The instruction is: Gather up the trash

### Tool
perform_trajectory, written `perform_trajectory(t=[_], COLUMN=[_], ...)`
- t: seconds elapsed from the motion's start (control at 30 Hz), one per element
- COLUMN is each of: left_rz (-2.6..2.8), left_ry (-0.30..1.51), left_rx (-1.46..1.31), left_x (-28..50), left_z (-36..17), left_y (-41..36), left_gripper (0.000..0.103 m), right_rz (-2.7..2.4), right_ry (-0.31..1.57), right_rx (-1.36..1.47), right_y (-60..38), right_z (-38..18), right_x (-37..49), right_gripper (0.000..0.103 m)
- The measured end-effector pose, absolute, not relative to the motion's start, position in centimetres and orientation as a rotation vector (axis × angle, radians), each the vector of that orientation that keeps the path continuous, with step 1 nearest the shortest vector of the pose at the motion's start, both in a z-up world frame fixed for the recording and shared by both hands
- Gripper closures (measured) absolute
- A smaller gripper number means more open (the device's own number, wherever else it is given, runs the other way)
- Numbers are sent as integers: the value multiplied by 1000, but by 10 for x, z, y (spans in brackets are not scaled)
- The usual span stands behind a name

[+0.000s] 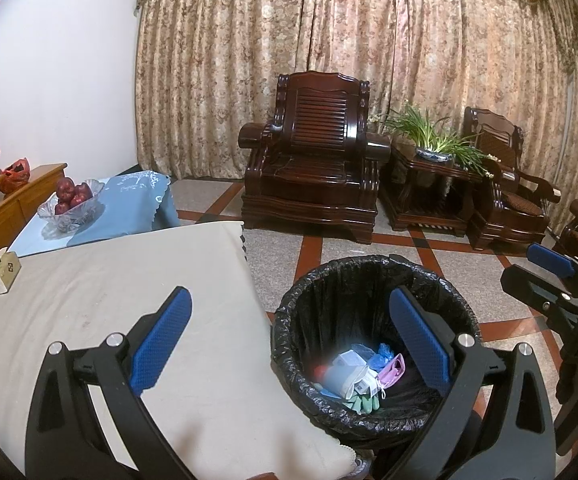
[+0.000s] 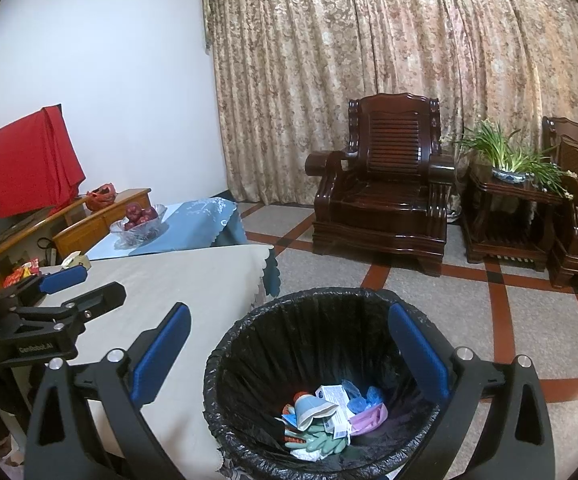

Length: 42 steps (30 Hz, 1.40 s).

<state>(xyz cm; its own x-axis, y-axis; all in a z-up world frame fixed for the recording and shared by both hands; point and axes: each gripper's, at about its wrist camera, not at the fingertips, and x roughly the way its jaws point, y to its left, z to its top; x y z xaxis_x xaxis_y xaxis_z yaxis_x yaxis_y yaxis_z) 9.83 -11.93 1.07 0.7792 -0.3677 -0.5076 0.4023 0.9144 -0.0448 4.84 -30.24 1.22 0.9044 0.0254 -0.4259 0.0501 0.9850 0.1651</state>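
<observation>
Left gripper (image 1: 289, 344) jaws wide apart, nothing between the blue pads (image 1: 161, 340). Right gripper (image 2: 289, 356) same: spread wide, empty. Directly below and ahead of the right gripper, between its fingers, the trash bin (image 2: 249, 344) with black liner; for the left gripper the bin sits under its right finger. Trash (image 2: 329, 412) lies at the bin bottom: white wrappers, green glove, pink and blue scraps, a red-capped item. Left of both grippers, just beside the bin, the table with beige cloth (image 1: 109, 272); bare except a tissue box (image 1: 3, 270) at its far left edge. Beyond that, a blue-clothed table (image 1: 137, 192) carrying a glass bowl of red apples (image 1: 71, 200). Far ahead: dark wooden armchair (image 1: 313, 160), side table with potted plant (image 1: 433, 140), patterned curtains (image 1: 329, 40).
</observation>
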Motion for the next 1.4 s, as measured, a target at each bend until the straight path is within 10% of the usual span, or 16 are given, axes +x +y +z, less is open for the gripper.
perform_trajectory(t=[1.4], left_rz=[-414], left_ry=[535], left_rx=[68], left_x=[99], left_z=[12], left_y=[-117], left_gripper=[7], right_rz=[-13], right_ry=[442], right_rx=[168], right_y=[-295], right_z=[12], right_x=[50], right_gripper=[6])
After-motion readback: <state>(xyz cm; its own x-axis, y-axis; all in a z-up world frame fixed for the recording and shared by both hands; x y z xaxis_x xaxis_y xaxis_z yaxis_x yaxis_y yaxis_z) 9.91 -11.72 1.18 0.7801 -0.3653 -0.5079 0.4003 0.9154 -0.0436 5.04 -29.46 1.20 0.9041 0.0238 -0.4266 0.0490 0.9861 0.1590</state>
